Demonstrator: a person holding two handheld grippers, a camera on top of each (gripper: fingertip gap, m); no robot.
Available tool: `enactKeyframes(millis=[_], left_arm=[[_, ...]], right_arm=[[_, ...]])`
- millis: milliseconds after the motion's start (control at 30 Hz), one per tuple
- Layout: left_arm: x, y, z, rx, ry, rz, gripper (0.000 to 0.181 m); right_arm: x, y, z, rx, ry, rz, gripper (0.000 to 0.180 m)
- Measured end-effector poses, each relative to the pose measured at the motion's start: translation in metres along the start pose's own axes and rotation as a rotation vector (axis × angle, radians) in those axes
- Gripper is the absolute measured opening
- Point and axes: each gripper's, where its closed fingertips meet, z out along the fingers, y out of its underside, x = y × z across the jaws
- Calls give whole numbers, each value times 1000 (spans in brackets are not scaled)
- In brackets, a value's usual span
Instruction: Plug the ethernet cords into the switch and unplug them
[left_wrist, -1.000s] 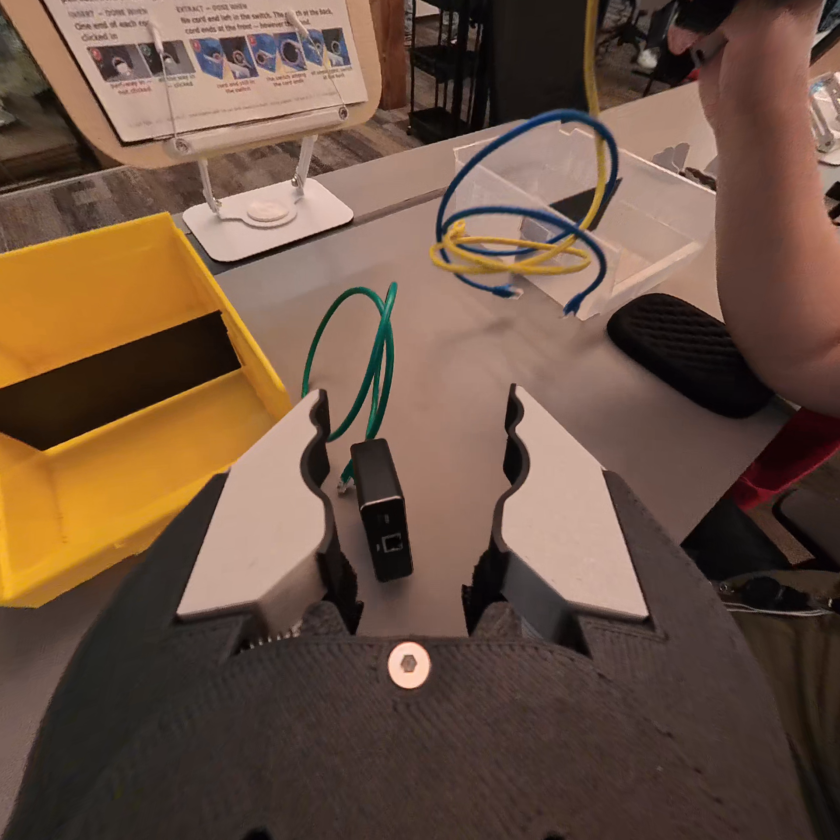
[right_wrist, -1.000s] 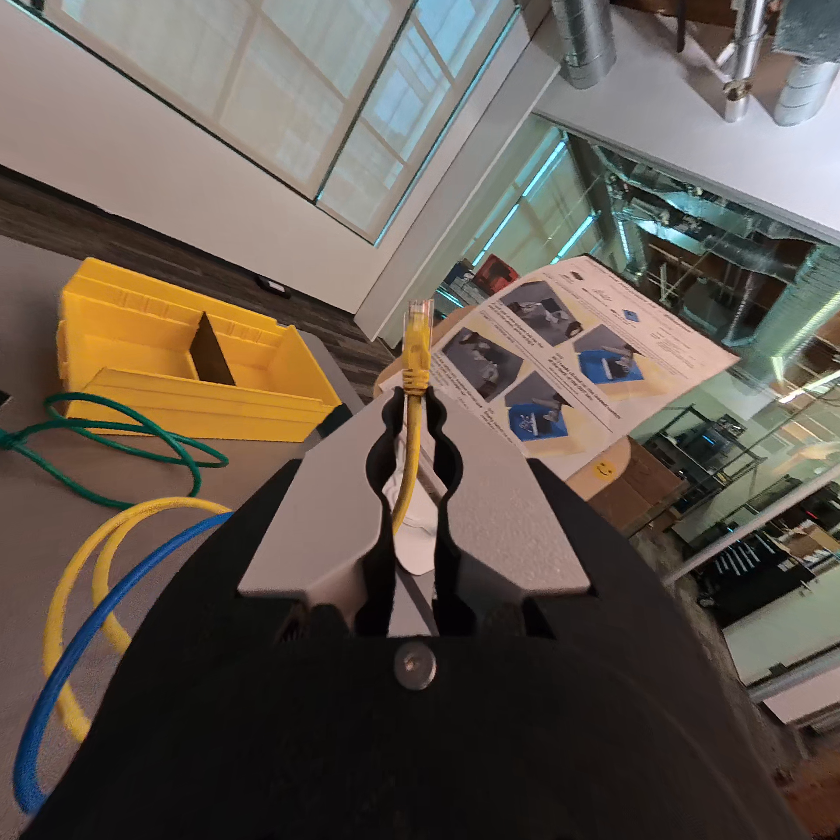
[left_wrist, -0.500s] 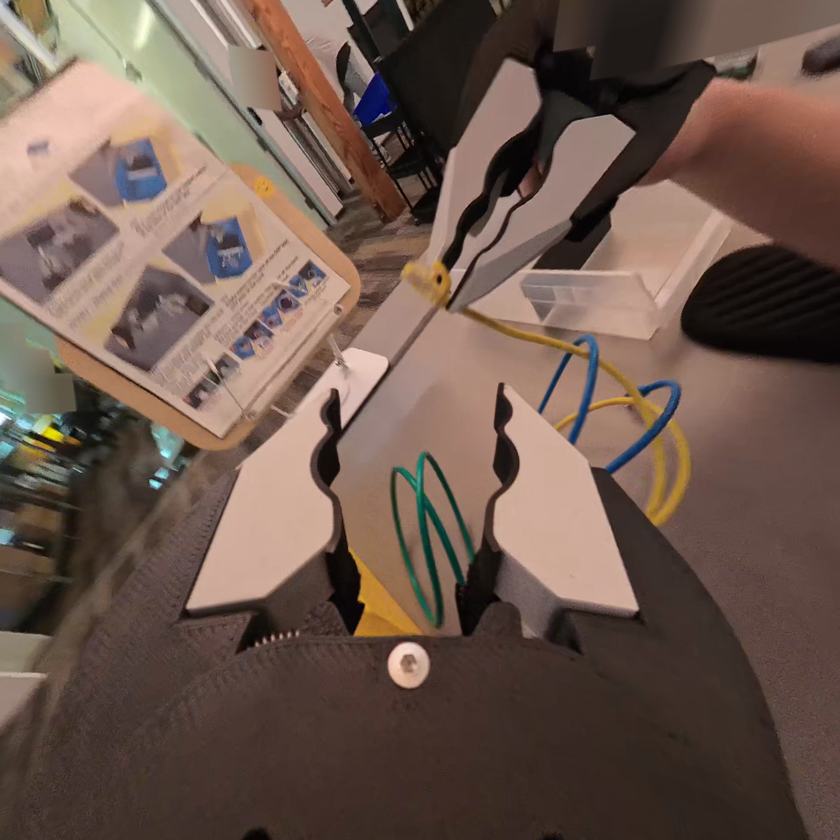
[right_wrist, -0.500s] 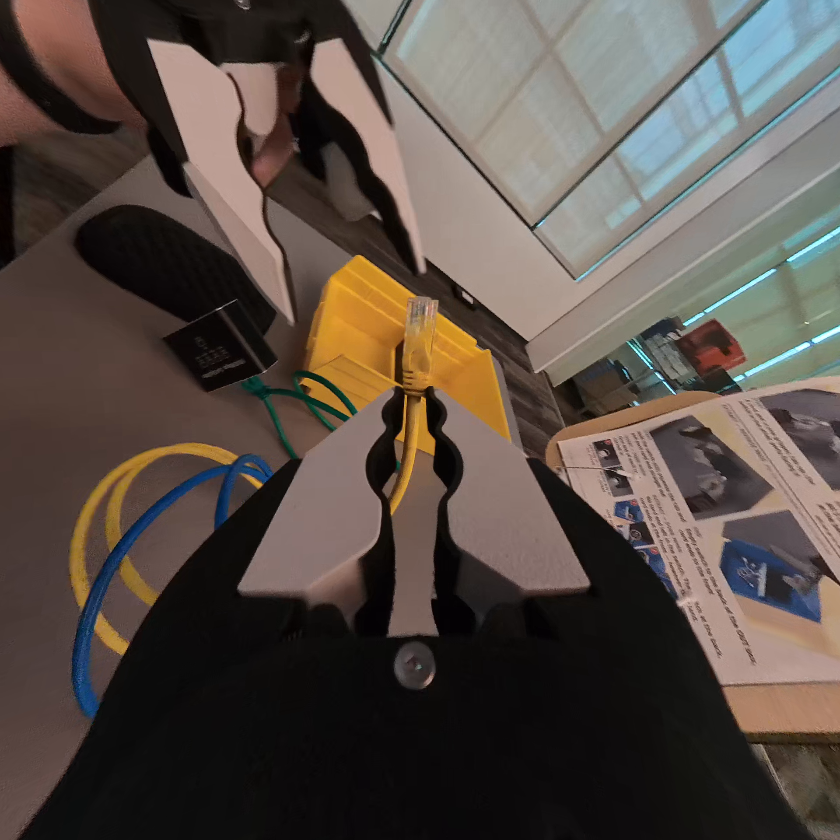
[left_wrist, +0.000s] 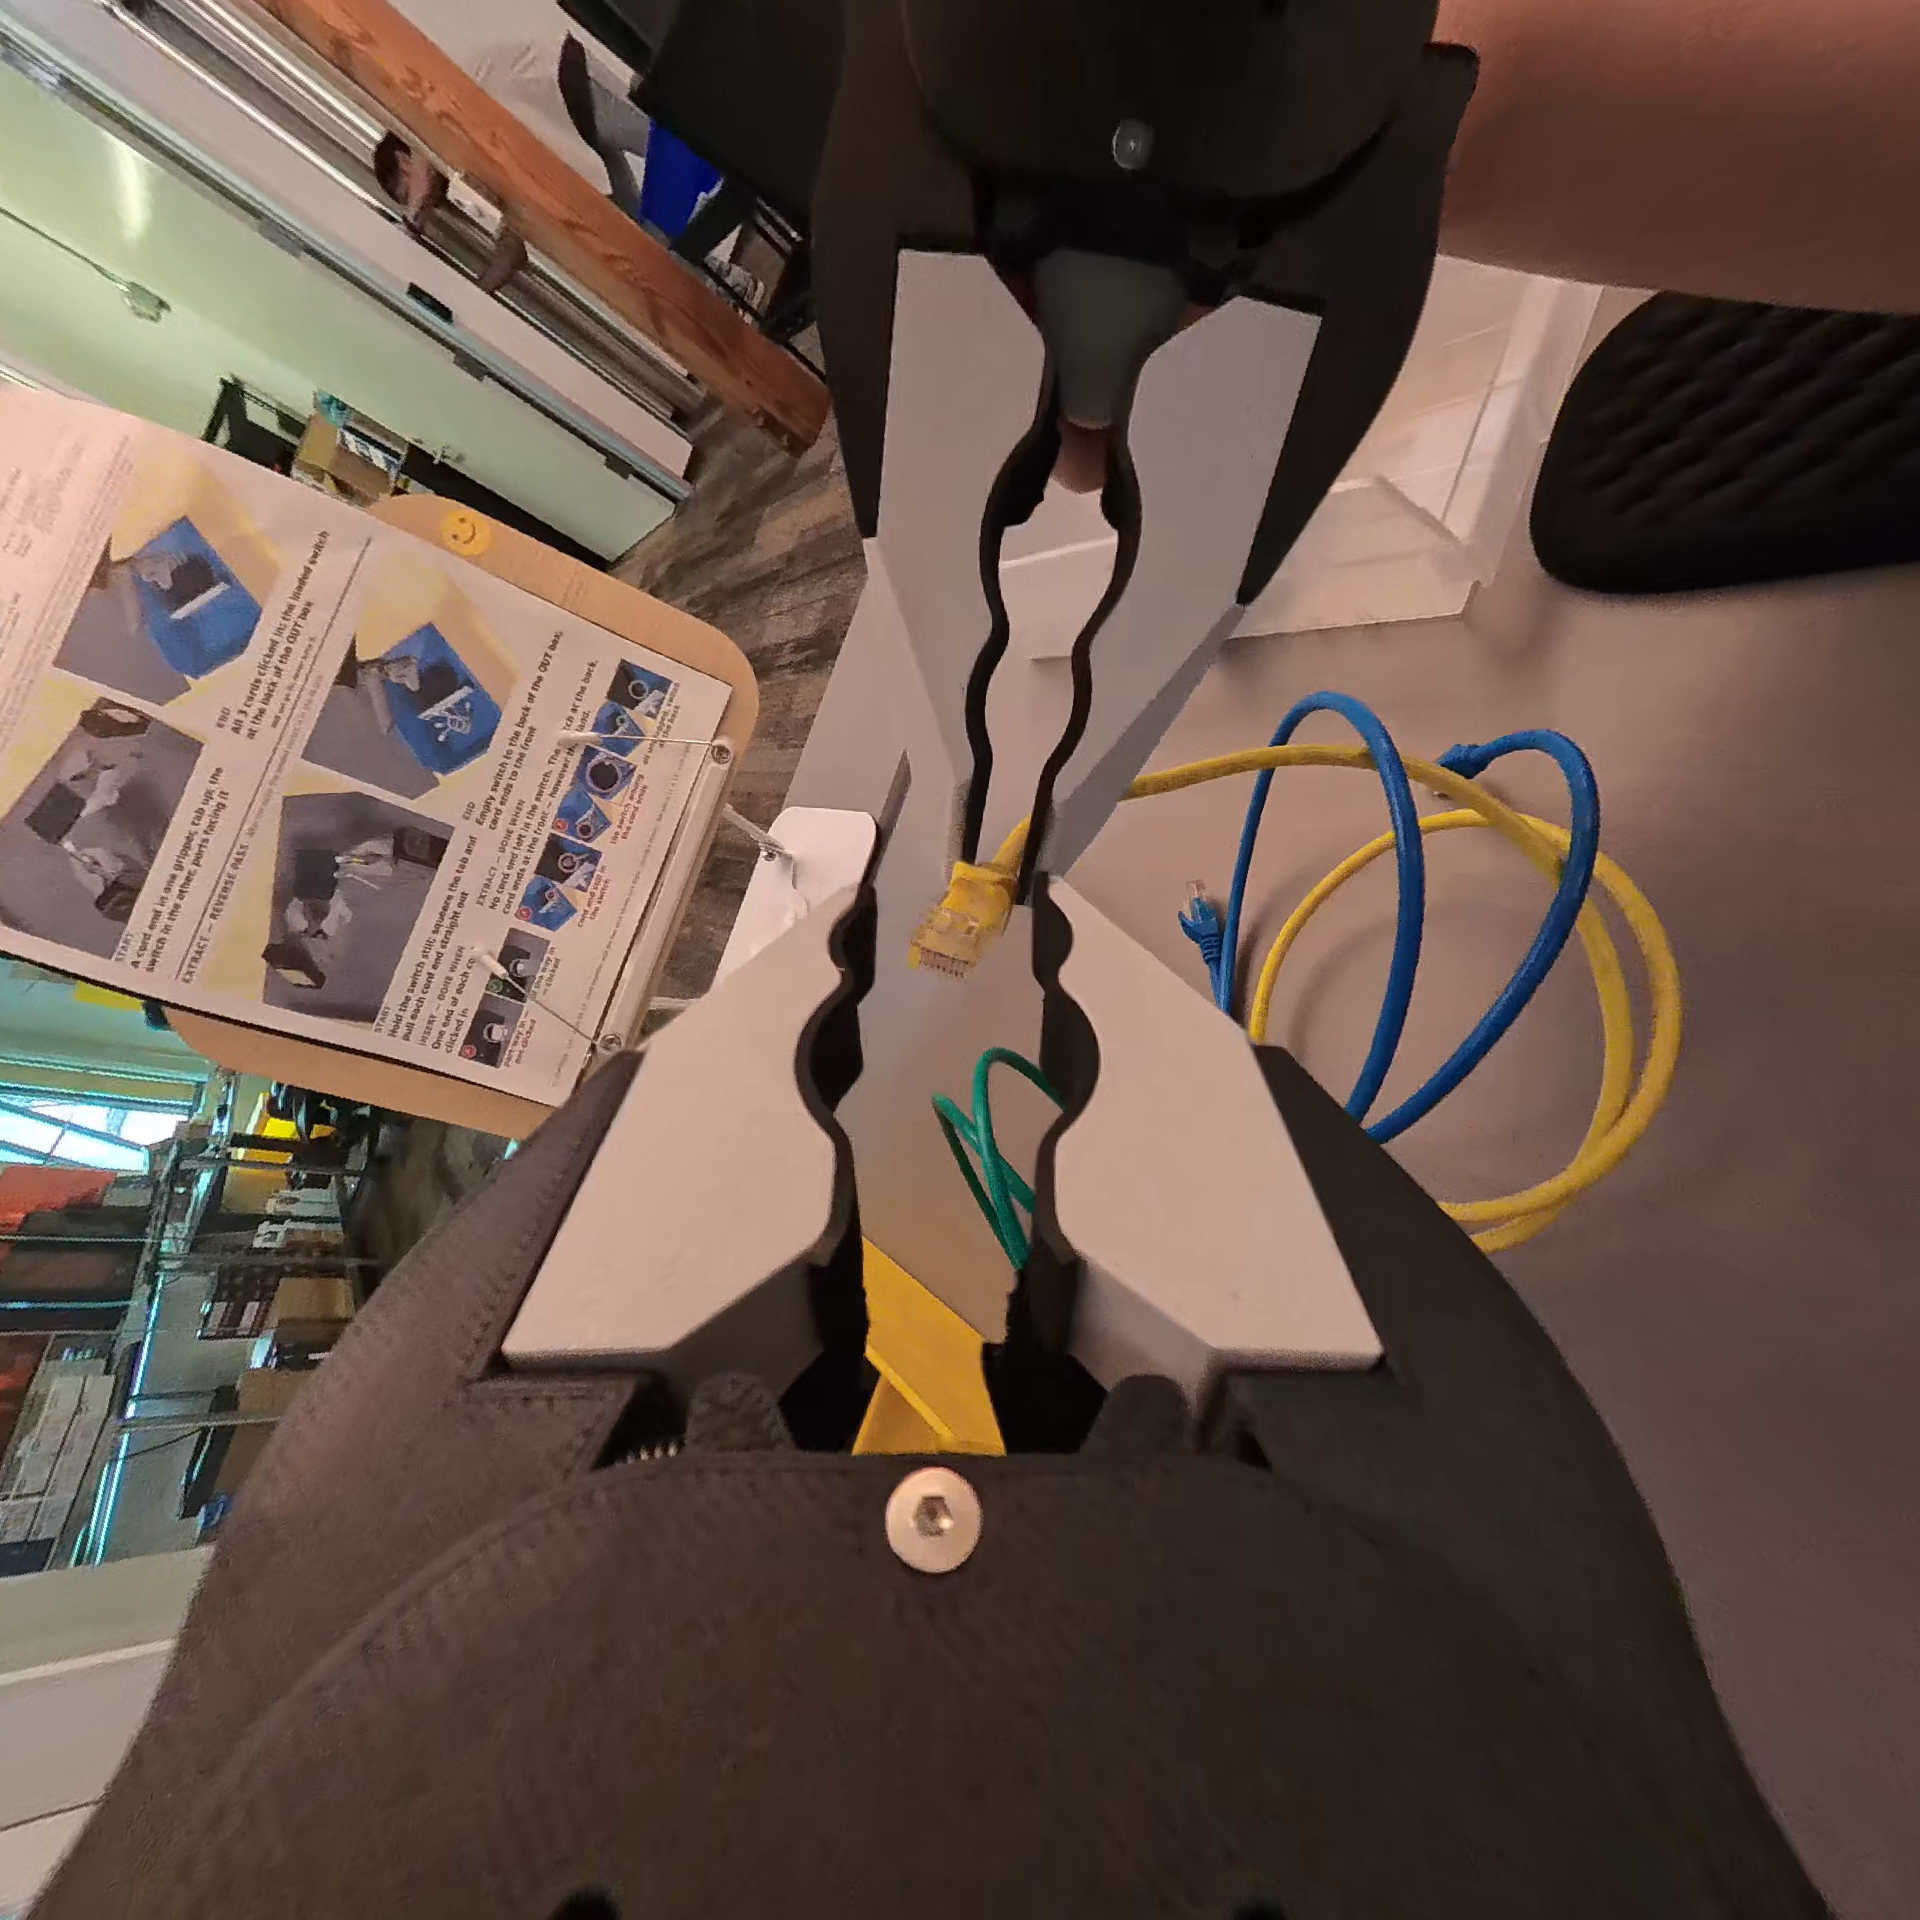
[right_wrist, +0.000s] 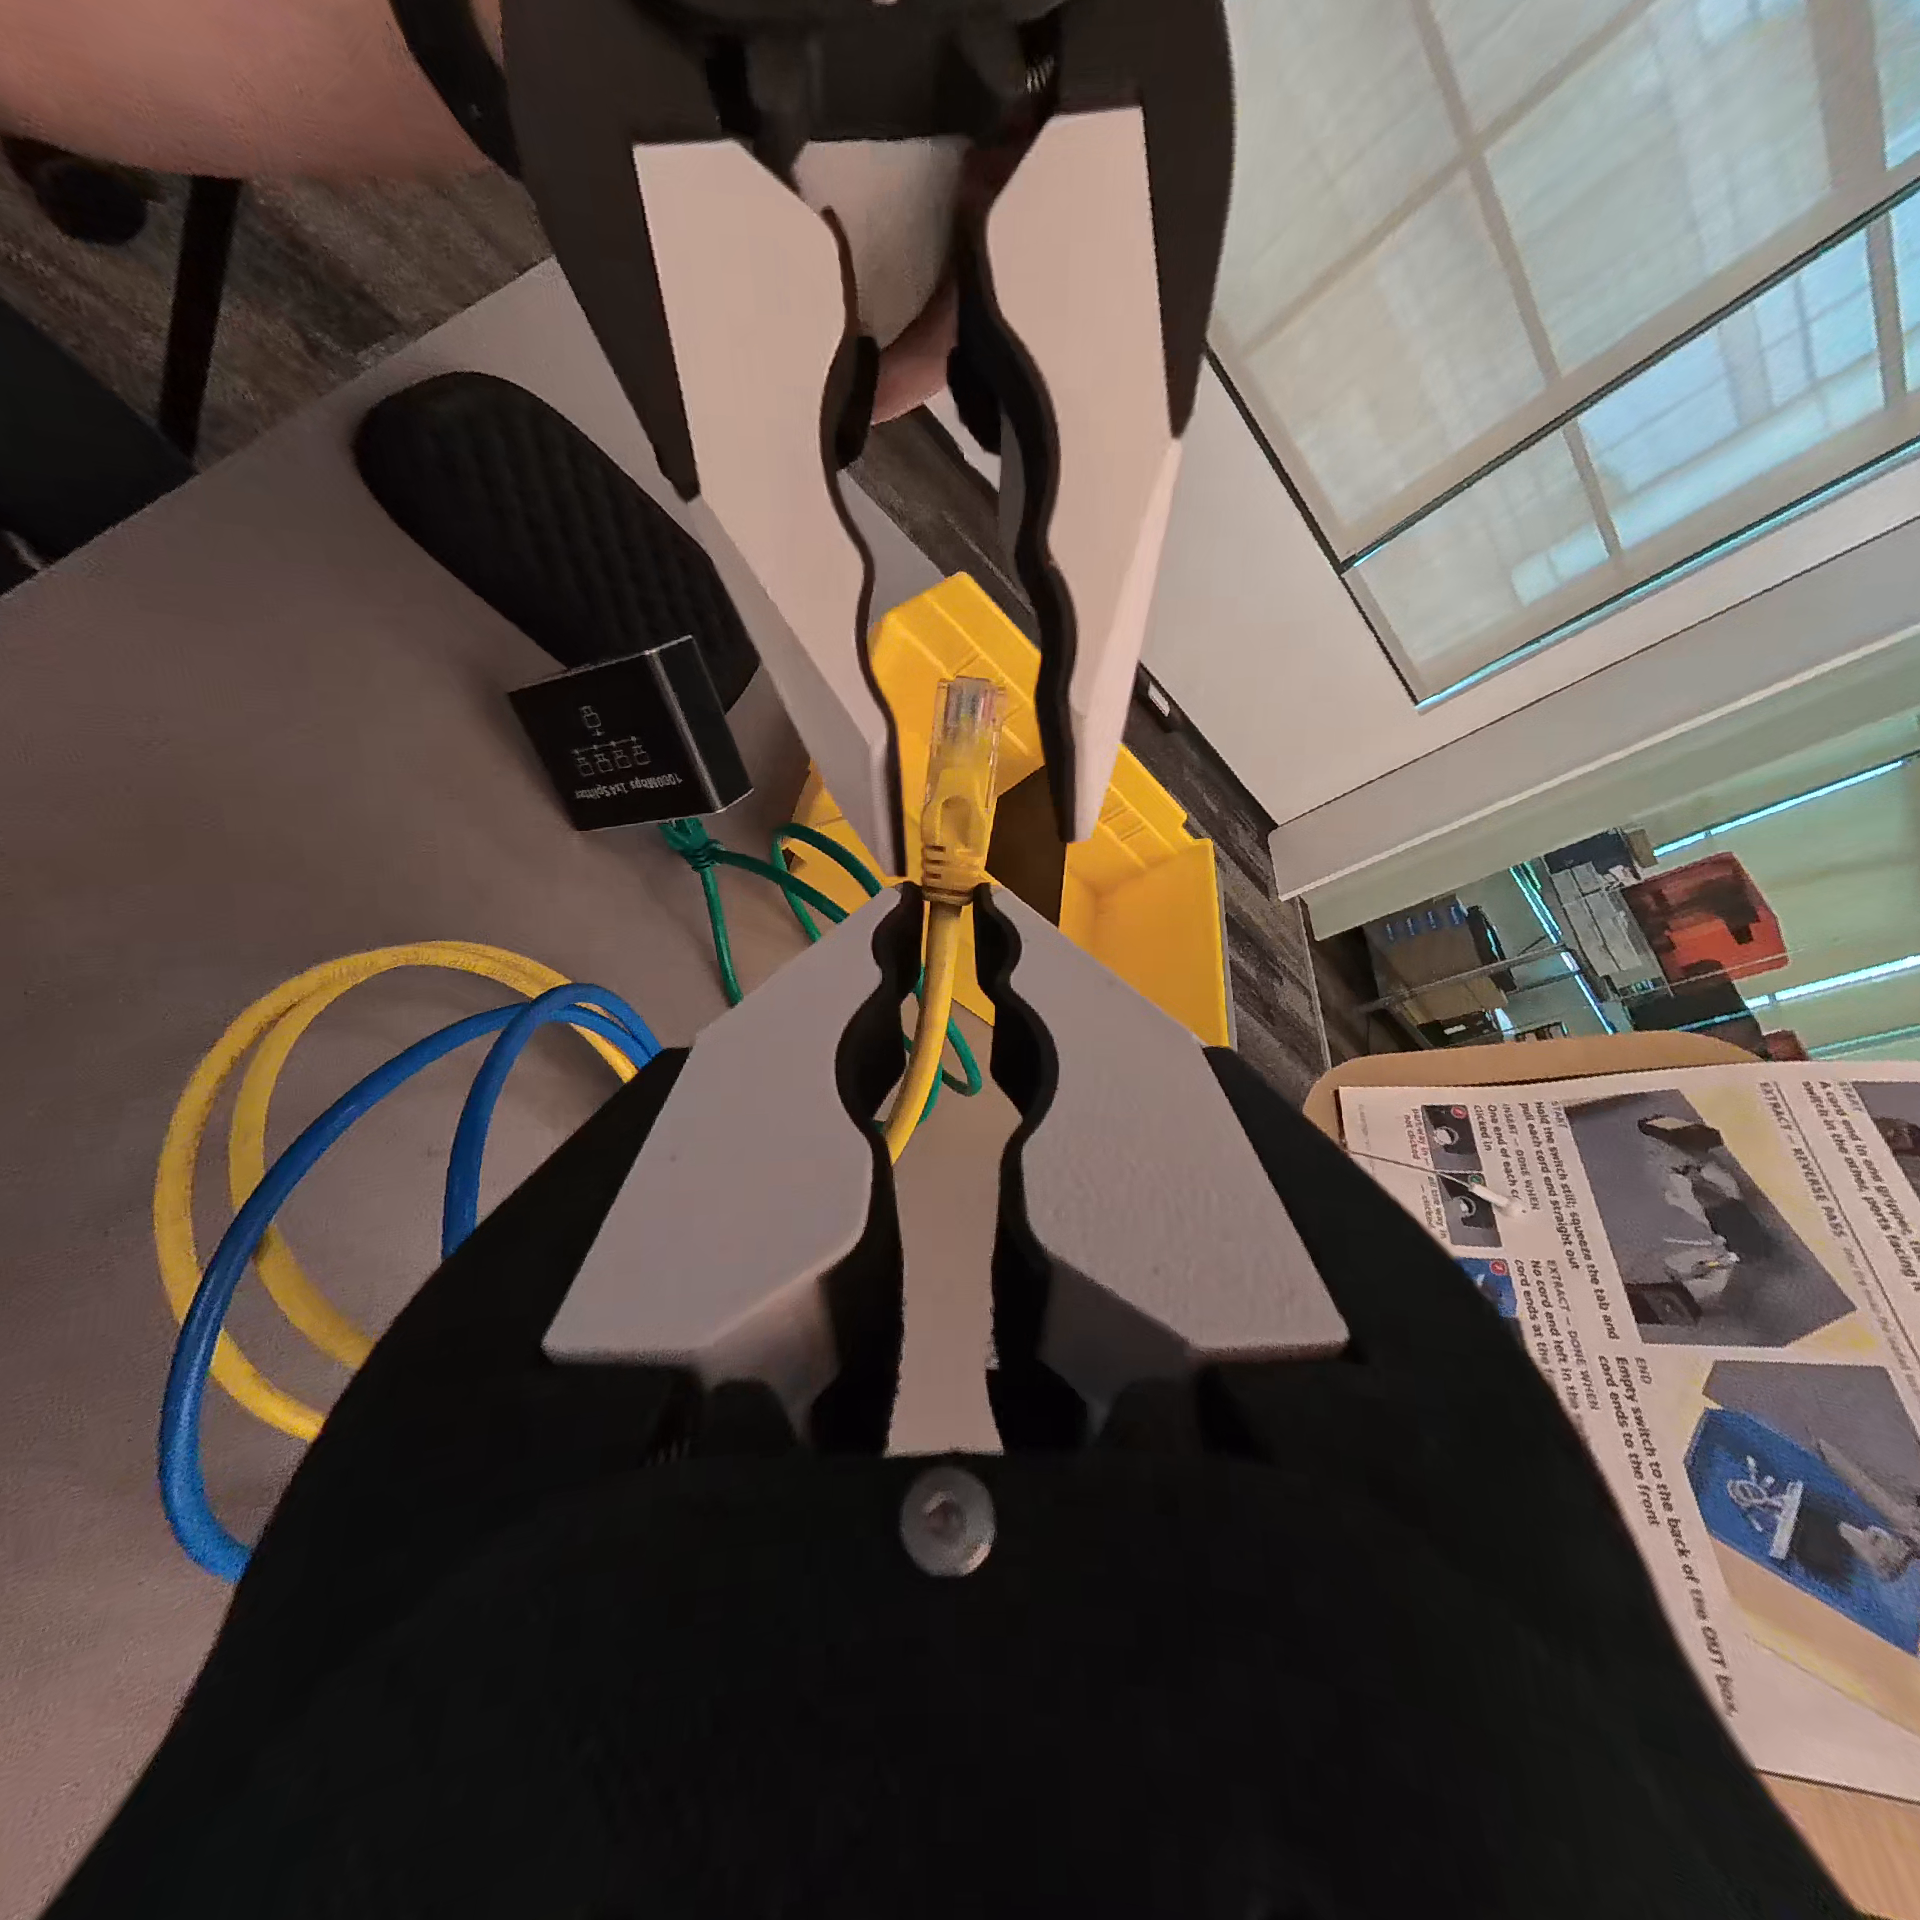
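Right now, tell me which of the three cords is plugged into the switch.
The green cord: its end meets the black switch. Yellow's plug is held aloft; blue lies loose.

A grey table (right_wrist: 208, 810) bears the black switch (right_wrist: 623, 743), coiled cords (yellow (right_wrist: 208, 1091), blue (right_wrist: 208, 1299), green (right_wrist: 800, 862)) and a yellow bin (right_wrist: 1143, 914).

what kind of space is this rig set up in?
Probably an office or lab workspace: a grey table with a yellow parts bin, an illustrated instruction sheet on a stand, large interior glass windows, and storage shelving behind.
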Motion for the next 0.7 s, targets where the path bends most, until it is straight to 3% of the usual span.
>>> enactKeyframes(millis=[67, 167, 467, 567, 700], left_arm=[[3, 1, 0, -5, 18, -2, 29], [9, 2, 0, -7, 53, 4, 15], [18, 6, -5, -68, 103, 37, 11], [17, 1, -11, -68, 128, 2, 11], [19, -19, -24, 11, 170, -26, 11]], right_arm=[[-2, -1, 0, 3, -8, -12, 9], [-4, -1, 1, 1, -12, -31, 9], [-11, -4, 2, 38, -22, -88, 11], [-11, -20, -13, 160, -51, -43, 20], [14, -51, -56, 478, -38, 153, 27]])
